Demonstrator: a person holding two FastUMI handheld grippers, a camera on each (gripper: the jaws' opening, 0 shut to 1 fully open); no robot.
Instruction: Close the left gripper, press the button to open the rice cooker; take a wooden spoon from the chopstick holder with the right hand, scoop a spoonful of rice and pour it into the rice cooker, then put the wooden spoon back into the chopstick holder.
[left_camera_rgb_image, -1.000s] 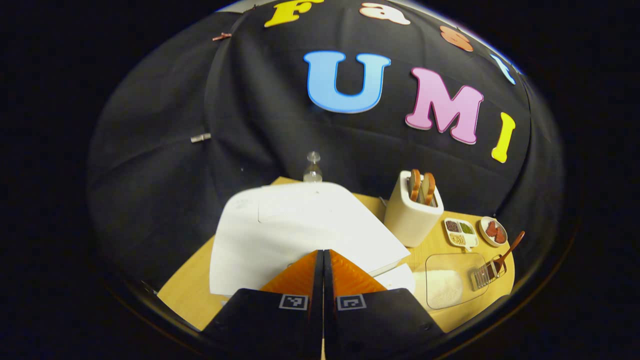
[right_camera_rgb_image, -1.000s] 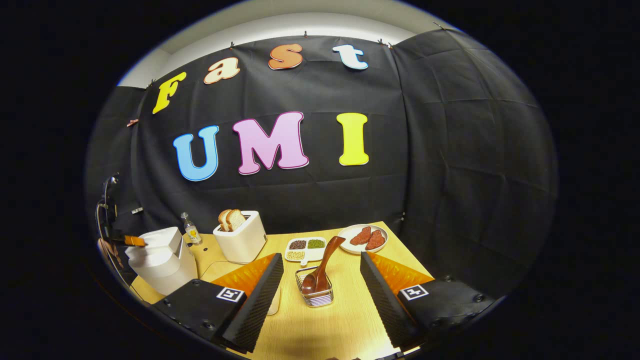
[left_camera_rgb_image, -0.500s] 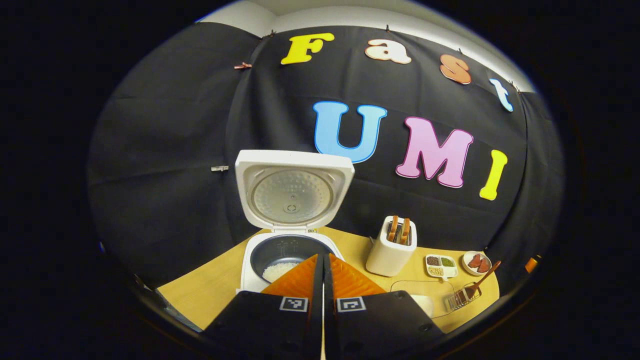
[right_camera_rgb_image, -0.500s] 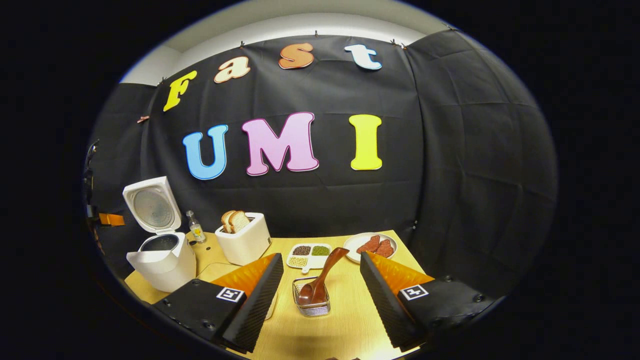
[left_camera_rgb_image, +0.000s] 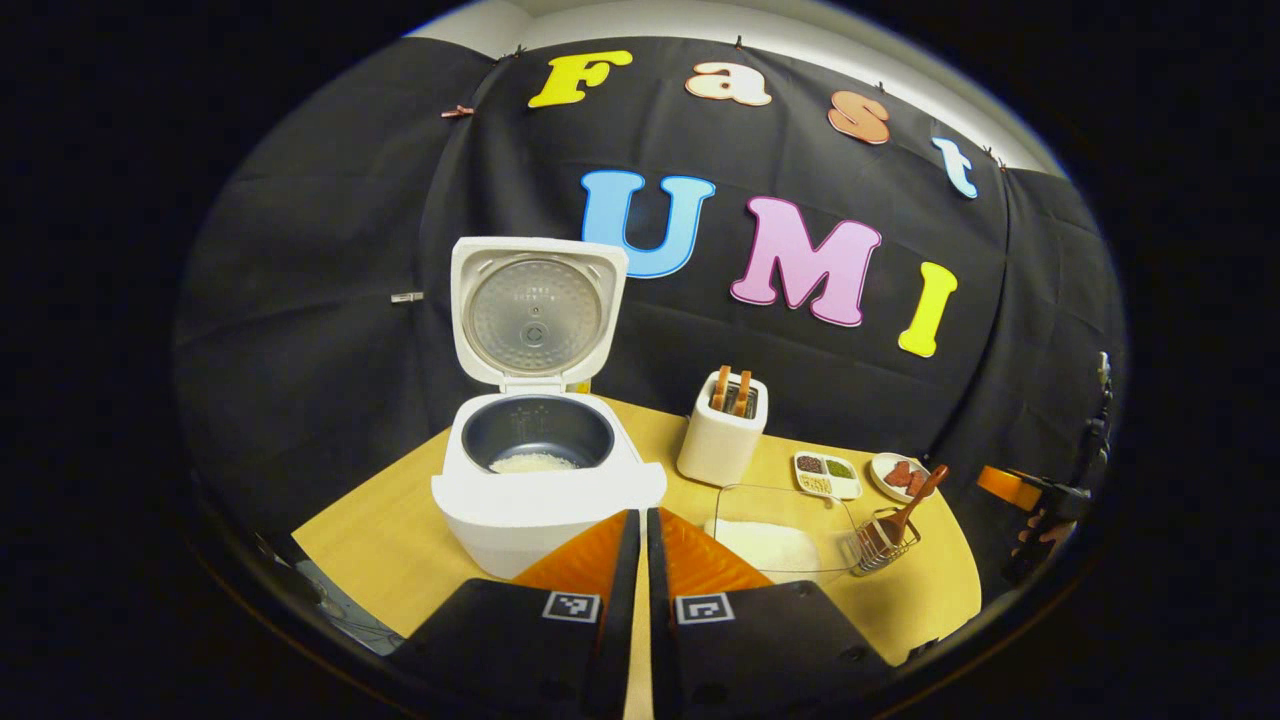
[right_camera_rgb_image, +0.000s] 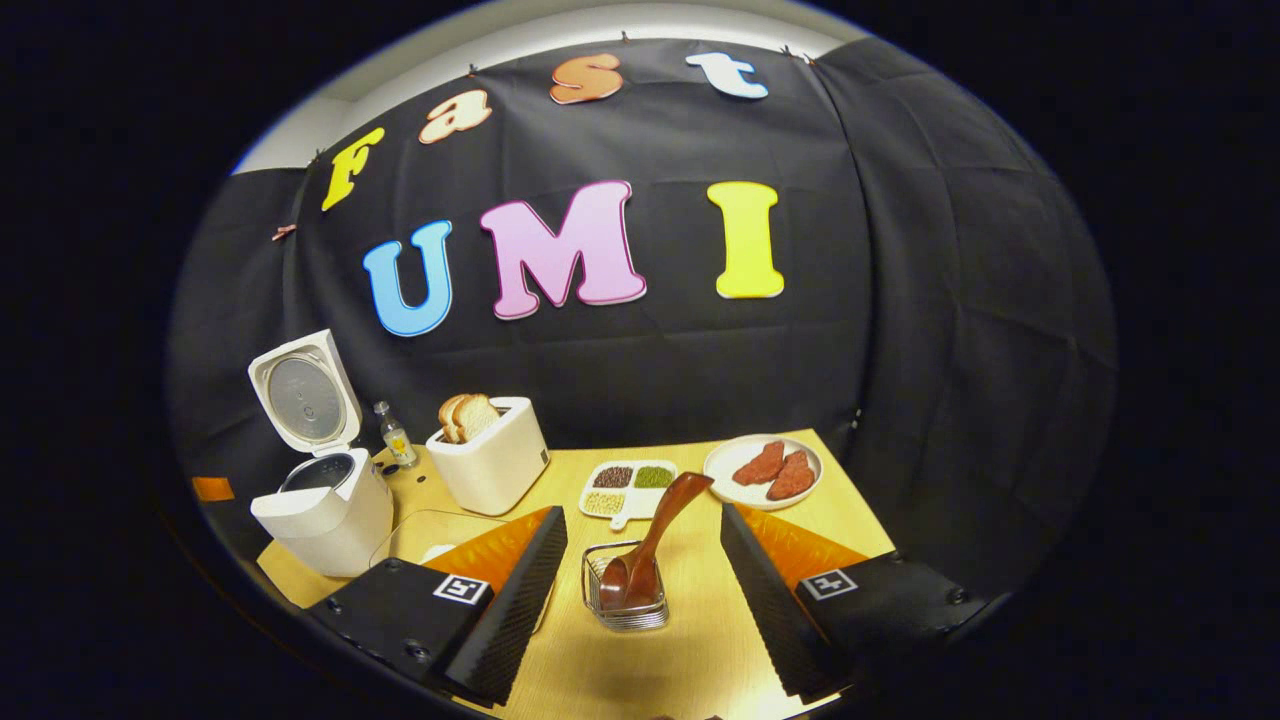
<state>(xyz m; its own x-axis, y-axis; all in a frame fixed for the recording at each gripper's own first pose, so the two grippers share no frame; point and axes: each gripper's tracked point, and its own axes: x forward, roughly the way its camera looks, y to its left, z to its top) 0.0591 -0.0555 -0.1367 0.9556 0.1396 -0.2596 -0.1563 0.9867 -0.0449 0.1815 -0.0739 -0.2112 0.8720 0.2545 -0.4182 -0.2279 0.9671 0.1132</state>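
Note:
The white rice cooker (left_camera_rgb_image: 540, 490) (right_camera_rgb_image: 325, 515) stands with its lid (left_camera_rgb_image: 535, 315) up, a little rice in its dark pot. My left gripper (left_camera_rgb_image: 634, 520) is shut and empty, just in front of the cooker's base. A wooden spoon (right_camera_rgb_image: 650, 540) (left_camera_rgb_image: 905, 510) leans in the wire chopstick holder (right_camera_rgb_image: 625, 600) (left_camera_rgb_image: 875, 545). My right gripper (right_camera_rgb_image: 645, 540) is open, its fingers on either side of the holder and apart from it. A clear dish of rice (left_camera_rgb_image: 770, 535) lies between cooker and holder.
A white toaster (left_camera_rgb_image: 722, 440) (right_camera_rgb_image: 490, 460) with bread stands behind. A divided dish of beans (right_camera_rgb_image: 630, 488), a plate of red meat slices (right_camera_rgb_image: 765, 468) and a small bottle (right_camera_rgb_image: 396, 437) are near the back. The wooden table (right_camera_rgb_image: 690, 640) ends close in front.
The cooker's lid swung from shut to fully up. My left gripper pulled back and away from the cooker. My right gripper came slightly closer to the holder.

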